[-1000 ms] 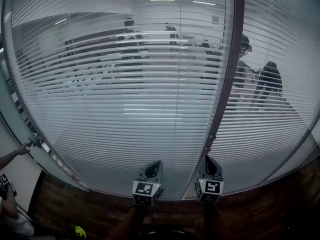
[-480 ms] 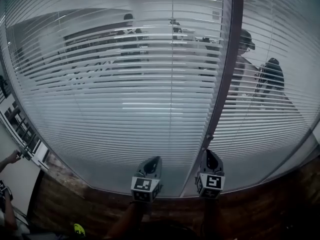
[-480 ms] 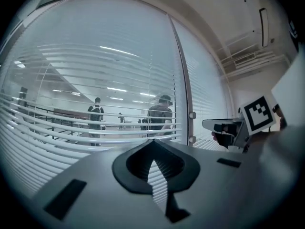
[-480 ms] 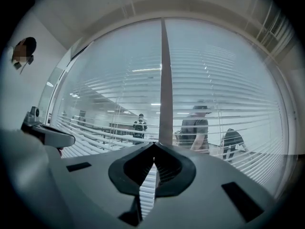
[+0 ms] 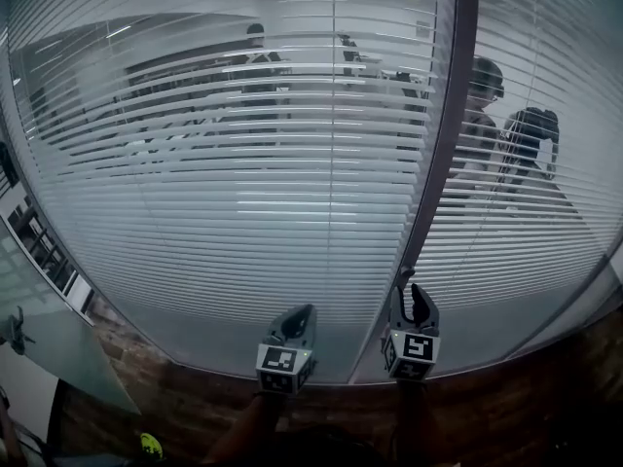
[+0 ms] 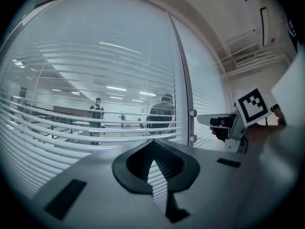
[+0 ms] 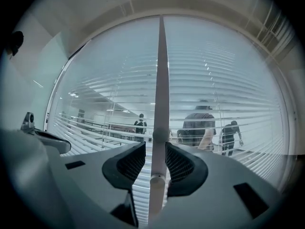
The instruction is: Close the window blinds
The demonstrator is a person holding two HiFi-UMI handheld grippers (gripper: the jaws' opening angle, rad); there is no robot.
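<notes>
Two jaws, just opening, are being placed astride the tilt wand (image 7: pixel 158 168) by the right hand-held gripper (image 7: pixel 155 148), not pressing it; the left hand-held gripper (image 6: pixel 152 157) is being held shut, empty. The window blinds (image 5: pixel 243 183) ahead are hanging open-slatted, so clamping and twisting the wand is probably being called for next

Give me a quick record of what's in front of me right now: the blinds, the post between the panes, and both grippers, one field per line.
blinds: down over both panes, slats tilted partly open, people visible through them
post: upright between the two panes, with a small knob on it
left gripper: jaws together, nothing between them
right gripper: jaws have just been opening; post and knob show between them, pads not pressing
task state: blinds not yet closed
</notes>
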